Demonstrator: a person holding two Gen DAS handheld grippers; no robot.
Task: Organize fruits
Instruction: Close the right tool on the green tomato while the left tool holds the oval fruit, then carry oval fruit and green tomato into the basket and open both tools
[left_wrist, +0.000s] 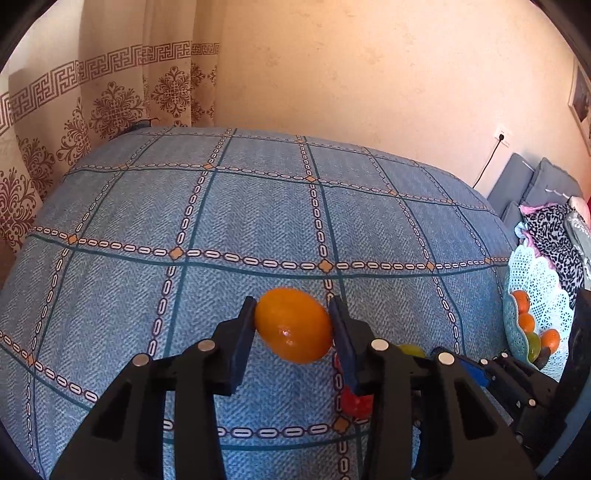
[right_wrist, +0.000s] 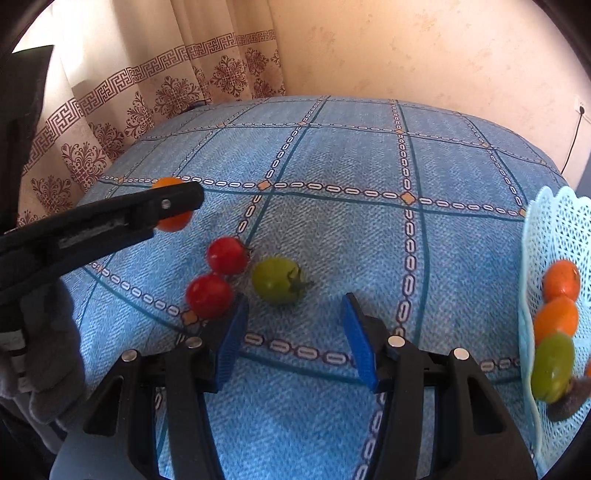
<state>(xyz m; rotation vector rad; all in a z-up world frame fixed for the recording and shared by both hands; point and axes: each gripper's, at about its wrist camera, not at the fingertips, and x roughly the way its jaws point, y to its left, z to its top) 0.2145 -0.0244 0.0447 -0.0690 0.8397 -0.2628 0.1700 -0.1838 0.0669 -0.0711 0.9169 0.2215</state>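
Count of items in view: two grippers, left gripper (left_wrist: 291, 308) and right gripper (right_wrist: 293, 302). Red tomatoes: two (right_wrist: 226, 255) (right_wrist: 208, 295). Green tomatoes: two, one on the cloth (right_wrist: 277, 280), one in the basket (right_wrist: 553, 367). Orange fruits: three, one gripped (left_wrist: 293, 325), two in the basket (right_wrist: 561, 279) (right_wrist: 556, 319). Baskets: one (right_wrist: 554, 225).

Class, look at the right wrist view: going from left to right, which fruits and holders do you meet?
orange fruit held in the left gripper → red tomatoes → green tomato → light blue basket holding more fruit
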